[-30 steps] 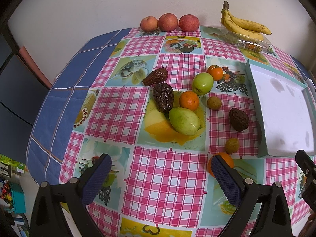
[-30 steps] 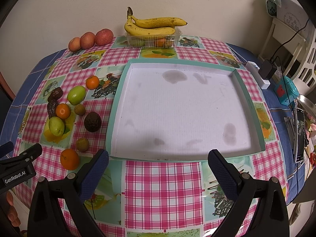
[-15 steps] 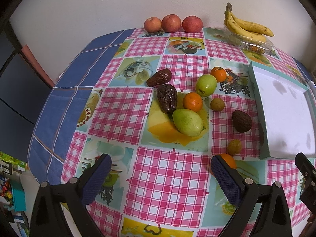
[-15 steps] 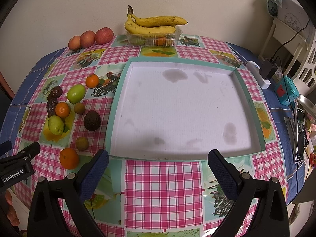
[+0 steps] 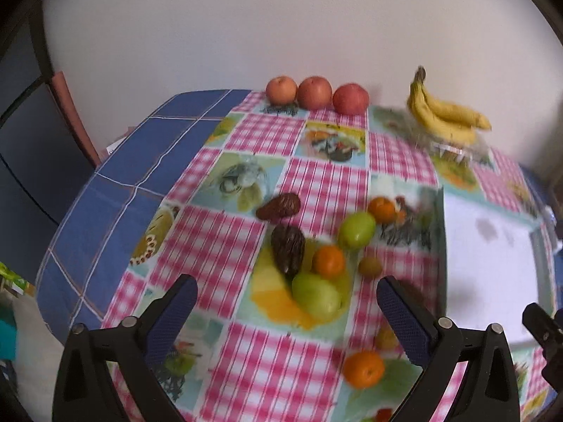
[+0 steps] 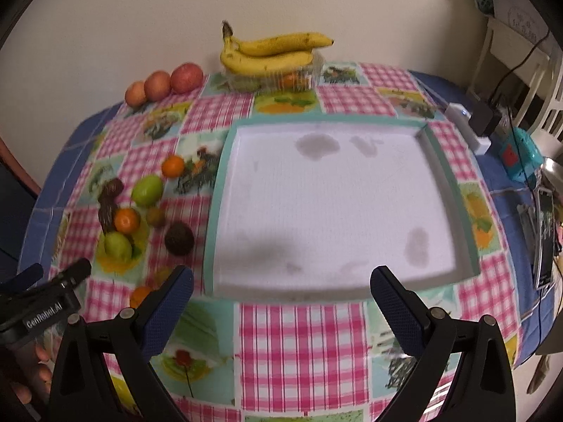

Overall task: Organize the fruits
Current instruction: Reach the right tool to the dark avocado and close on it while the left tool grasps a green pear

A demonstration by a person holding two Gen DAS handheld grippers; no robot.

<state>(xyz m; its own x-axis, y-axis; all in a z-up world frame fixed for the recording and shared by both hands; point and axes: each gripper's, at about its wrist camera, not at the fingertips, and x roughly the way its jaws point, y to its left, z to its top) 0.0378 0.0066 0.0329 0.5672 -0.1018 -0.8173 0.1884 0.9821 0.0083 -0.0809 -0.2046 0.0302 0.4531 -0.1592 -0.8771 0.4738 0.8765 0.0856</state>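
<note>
Fruits (image 5: 318, 292) lie loose on the desk (image 6: 299, 330) beside the tray (image 6: 216, 218). Both grippers (left (image 5: 286, 311), right (image 6: 281, 302)) have fingers spread, holding nothing. The left one reads "GenRobot.AI" (image 6: 44, 316).

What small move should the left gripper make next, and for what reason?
Probably lower the left gripper onto the green fruit ahead between its open fingers. It holds nothing, the tray has no fruit in it, and the loose fruits lie beside the tray.

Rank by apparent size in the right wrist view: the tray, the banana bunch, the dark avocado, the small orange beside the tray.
1. tray
2. banana bunch
3. dark avocado
4. small orange, though it lies farther away, so these last two are unsure.
</note>
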